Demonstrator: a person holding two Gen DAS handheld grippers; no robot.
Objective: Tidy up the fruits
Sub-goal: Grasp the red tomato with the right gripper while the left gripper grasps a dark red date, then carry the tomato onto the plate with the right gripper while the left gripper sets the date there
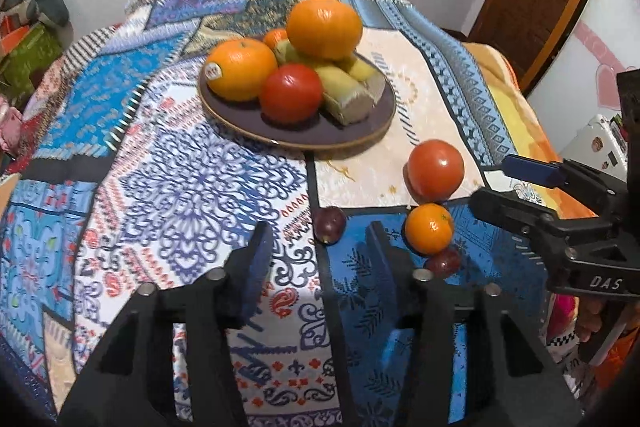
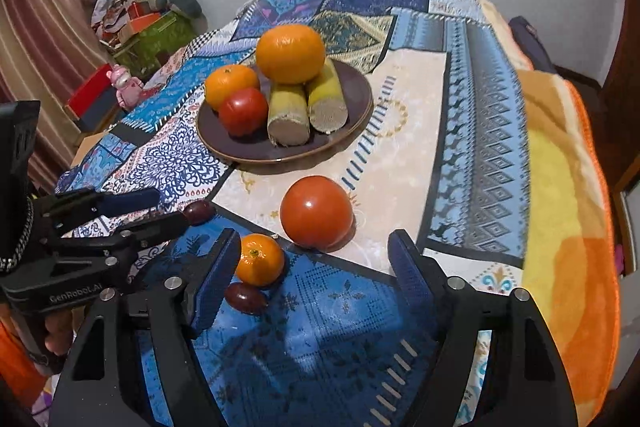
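Here, mandarin (image 2: 259,259) beside right fingers (image 2: 218,279).

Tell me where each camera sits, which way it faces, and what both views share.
Left wrist: sits behind the left tongs, which are open and empty, and faces across the patterned cloth to the plate; the right tongs enter at right.
Right wrist: sits behind the right tongs, open and empty, facing the same plate; the left tongs enter at left.
Shared: plate, loose tomato, small orange.
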